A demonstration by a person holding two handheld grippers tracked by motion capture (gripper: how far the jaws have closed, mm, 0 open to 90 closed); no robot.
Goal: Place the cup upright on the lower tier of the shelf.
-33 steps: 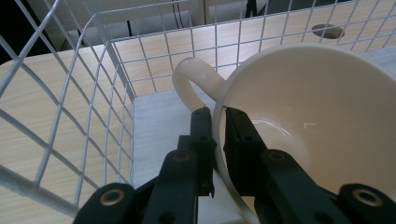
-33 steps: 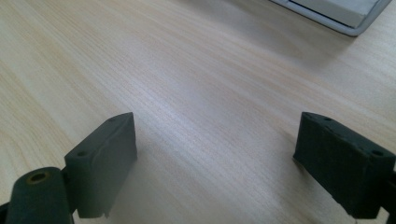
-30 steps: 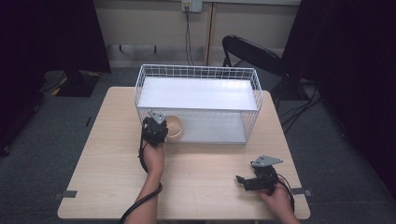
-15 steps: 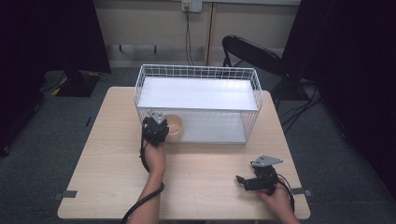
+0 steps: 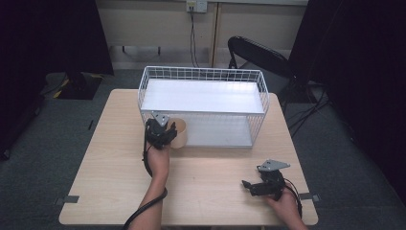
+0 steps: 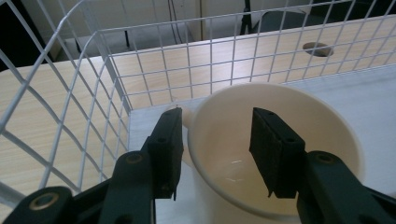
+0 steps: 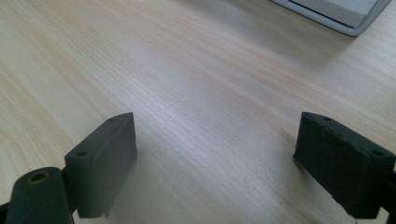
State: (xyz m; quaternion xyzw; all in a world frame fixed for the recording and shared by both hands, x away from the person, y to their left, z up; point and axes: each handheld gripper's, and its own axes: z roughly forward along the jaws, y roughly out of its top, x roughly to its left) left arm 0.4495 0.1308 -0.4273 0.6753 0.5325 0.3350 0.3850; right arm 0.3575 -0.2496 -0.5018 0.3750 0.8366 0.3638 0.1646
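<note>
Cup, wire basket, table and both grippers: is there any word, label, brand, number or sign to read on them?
None: the cup, the wire basket, the table, the left gripper and the right gripper carry no legible text.

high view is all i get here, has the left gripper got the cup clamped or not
observer: No. The left gripper's jaws have just been opening. They straddle the cup's wall, one inside and one outside, with the pads off it.
operator: anything in the cup
observer: It is empty.
operator: and the right gripper
observer: The right gripper is open over the table, with nothing between its jaws.
</note>
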